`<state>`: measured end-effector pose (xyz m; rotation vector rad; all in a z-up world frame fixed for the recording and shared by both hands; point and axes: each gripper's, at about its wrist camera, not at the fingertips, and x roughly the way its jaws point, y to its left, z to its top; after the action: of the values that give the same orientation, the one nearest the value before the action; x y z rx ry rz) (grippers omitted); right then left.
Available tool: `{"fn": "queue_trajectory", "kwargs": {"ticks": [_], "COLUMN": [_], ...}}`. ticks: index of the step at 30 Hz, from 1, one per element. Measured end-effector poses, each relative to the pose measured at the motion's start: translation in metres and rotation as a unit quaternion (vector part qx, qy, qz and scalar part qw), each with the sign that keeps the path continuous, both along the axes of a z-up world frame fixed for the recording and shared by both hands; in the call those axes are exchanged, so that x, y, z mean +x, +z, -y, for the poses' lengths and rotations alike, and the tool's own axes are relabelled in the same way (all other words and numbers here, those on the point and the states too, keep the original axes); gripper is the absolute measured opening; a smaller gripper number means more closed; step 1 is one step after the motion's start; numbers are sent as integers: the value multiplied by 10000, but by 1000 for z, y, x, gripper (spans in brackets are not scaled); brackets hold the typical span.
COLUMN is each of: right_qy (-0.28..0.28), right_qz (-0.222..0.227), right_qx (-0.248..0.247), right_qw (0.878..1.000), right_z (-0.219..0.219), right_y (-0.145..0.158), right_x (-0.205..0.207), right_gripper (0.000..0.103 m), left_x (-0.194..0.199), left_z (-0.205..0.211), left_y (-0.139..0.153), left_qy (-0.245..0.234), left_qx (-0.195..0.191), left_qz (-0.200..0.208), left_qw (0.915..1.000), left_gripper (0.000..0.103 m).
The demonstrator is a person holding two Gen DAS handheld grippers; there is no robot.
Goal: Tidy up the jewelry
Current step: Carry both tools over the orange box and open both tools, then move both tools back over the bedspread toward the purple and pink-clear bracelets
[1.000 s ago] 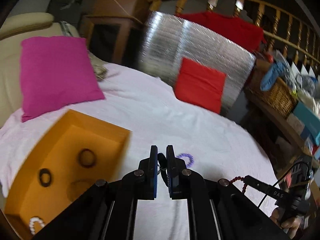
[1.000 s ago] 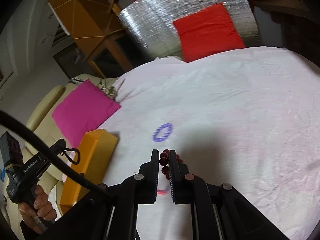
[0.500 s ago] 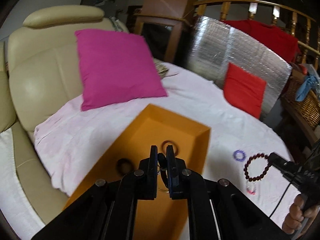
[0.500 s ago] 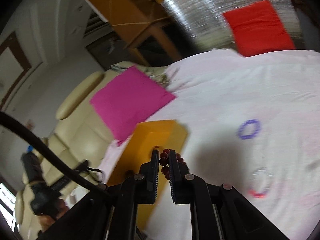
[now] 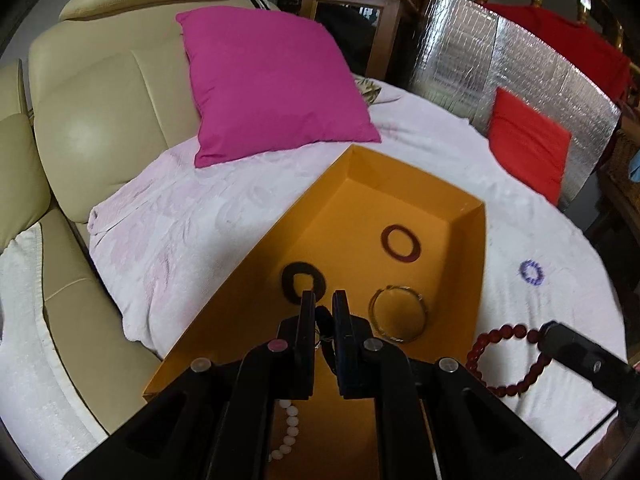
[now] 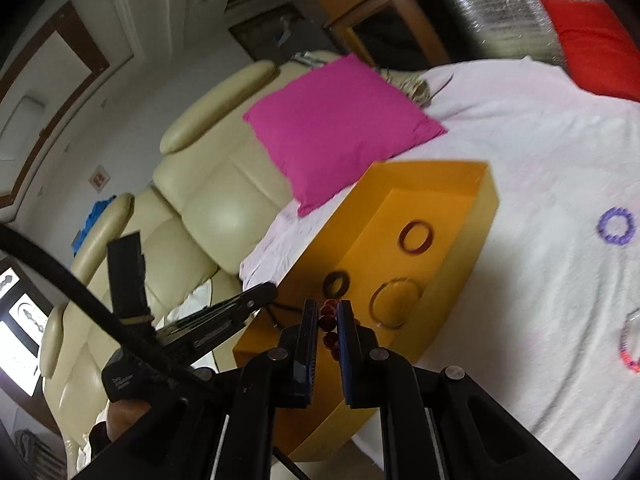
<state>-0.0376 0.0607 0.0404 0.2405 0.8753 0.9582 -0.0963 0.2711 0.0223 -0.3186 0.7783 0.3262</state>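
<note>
Left wrist view: the left gripper (image 5: pixel 323 304) has swung from the open bedspread to hang over the orange tray (image 5: pixel 478 248) within the past second, jaws nearly closed on a small dark piece of jewelry (image 5: pixel 322 322) whose make cannot be told. That puts the piece over its destination, so a release looks like the next step. The tray's long axis runs from 7 o'clock to 1 o'clock, its far corner pointing at 1. Inside lie a dark ring (image 5: pixel 303 281), a red-brown ring (image 5: pixel 401 243), a metal bangle (image 5: pixel 397 314) and white pearls (image 5: pixel 289 426). At 4 o'clock the right gripper's tip carries a red bead bracelet (image 5: pixel 505 353); a purple bracelet (image 5: pixel 532 272) remains on the white bedspread (image 5: pixel 208 220) at 3 o'clock.

Right wrist view: the right gripper (image 6: pixel 328 316) has also closed in on the tray (image 6: pixel 460 276) from farther off, jaws narrowly apart and clamped on the red bead bracelet (image 6: pixel 328 322), its loop hanging below. Here the tray's long axis runs 7 to 1 o'clock. The purple bracelet (image 6: pixel 617 225) and a pink one (image 6: pixel 629 344) wait at 3 o'clock.
</note>
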Motion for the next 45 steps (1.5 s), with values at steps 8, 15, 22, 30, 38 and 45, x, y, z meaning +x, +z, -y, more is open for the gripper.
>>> {"fn": "queue_trajectory", "kwargs": {"ticks": [8, 15, 22, 30, 38, 45], "right_qy": [382, 409, 362, 312, 61, -615], "right_qz": [-59, -216, -269, -334, -226, -350], "right_qx": [-357, -468, -603, -751, -698, -523], "right_qw": [9986, 9978, 9972, 9961, 9973, 9961], "right_z": [-33, -34, -33, -30, -10, 35], "right_y": [-24, -33, -37, -40, -27, -19], "right_x": [-11, -6, -5, -4, 0, 22], "right_gripper": [11, 11, 11, 13, 14, 14], "left_x": [3, 7, 12, 17, 15, 20], "left_z": [-7, -8, -5, 0, 0, 19], "left_y": [-20, -33, -42, -44, -34, -17], "left_qy": [175, 209, 207, 241, 516, 355], "left_qx": [-19, -35, -50, 38, 303, 522], "left_qz": [-382, -575, -722, -885, -980, -884], "left_qw": [9991, 9981, 9972, 9958, 9934, 9941], "left_gripper": [8, 8, 9, 11, 44, 45]}}
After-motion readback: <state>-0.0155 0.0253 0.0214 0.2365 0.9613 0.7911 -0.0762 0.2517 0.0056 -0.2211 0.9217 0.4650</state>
